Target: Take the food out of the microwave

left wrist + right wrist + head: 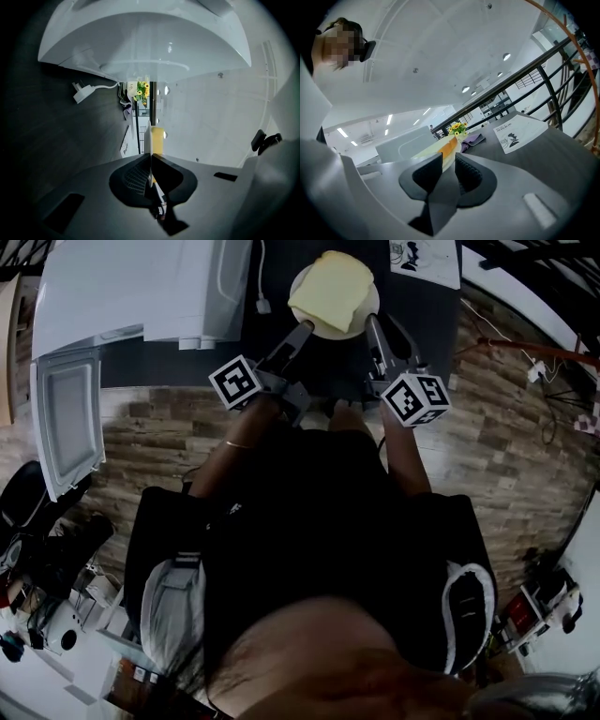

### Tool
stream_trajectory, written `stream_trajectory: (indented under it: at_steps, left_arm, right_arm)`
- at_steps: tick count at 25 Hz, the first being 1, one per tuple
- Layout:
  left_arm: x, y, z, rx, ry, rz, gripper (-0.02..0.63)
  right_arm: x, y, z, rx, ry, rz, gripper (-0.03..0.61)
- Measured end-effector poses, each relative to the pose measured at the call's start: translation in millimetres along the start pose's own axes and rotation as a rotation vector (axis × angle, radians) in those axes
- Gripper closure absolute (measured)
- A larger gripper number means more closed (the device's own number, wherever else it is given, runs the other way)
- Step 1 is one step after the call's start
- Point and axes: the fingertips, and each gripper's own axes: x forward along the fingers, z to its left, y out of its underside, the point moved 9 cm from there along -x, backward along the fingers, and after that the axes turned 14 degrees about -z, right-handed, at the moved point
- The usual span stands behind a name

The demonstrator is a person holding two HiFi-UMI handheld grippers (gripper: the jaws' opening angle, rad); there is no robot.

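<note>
Well, bread slice [330, 292] riding on its plate [368, 311], held two-handed.
Both left gripper [305, 329] and right gripper [373, 324] are clamped on opposite rims; plate looks stiff and slick, bread probably loose.

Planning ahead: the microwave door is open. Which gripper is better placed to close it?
Left, probably. The open door and microwave lie nearer the left gripper; the right gripper is beyond the plate. Both grip the plate's rim, so it must release first.
</note>
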Motion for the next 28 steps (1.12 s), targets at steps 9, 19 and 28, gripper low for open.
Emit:
stream_trajectory:
  at_steps: [9,19,28]
  left_arm:
    - [1.1,-3.9,16.2,0.003,-0.041,-0.030,0.598]
    - [3.4,-7.2,36.2,-0.009,-0.088,-0.055,0.598]
    - [4.8,-12.8,49.6,-0.022,-0.124,-0.073,0.598]
  right_arm:
    - [9.9,15.1,-12.4,0.008,-0.009,0.058,0.525]
    - [20.3,33.2,-27.1,0.017,-0.007,0.116,0.525]
    - [29.8,47.9,-35.8,0.037,-0.003,0.160,0.525]
